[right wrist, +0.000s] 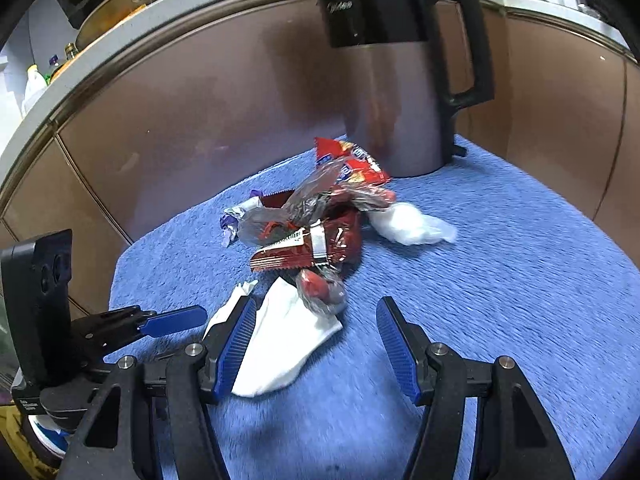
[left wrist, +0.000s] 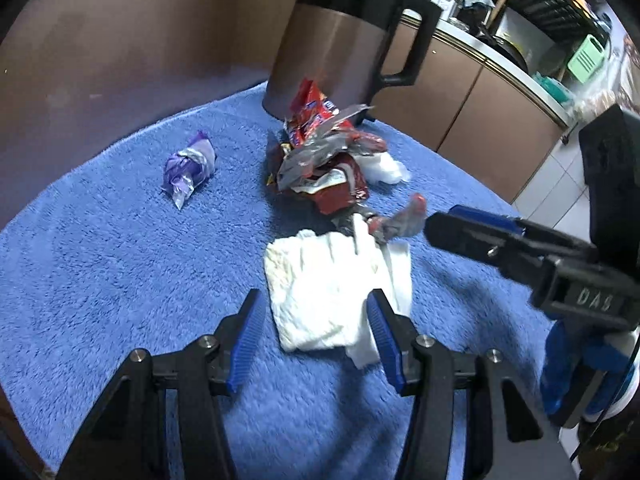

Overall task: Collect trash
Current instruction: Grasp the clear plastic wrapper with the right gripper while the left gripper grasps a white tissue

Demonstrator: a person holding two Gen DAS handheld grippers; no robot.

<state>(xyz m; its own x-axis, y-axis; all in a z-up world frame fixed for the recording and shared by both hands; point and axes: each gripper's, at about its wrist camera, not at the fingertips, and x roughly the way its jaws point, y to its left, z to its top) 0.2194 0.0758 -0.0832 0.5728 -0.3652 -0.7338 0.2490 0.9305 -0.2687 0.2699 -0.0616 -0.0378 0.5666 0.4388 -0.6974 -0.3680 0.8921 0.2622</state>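
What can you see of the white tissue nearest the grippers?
The white tissue is a crumpled, loosely folded sheet of soft, quilted-looking paper, lying flat on the blue towel. Its far edge touches, and is partly overlapped by, a small red-and-clear wrapper at the near end of the wrapper pile. The open left hand-held gripper straddles its near part; whether the fingers touch it is unclear. In the right wrist view, the right hand-held gripper's left finger overlaps its edge.

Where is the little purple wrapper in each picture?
Left wrist view: the purple wrapper lies alone on the blue towel, left of the red wrapper pile.
Right wrist view: the purple wrapper peeks out at the left edge of the pile, partly hidden.
Shared landmark: the kettle stands behind the pile in both.
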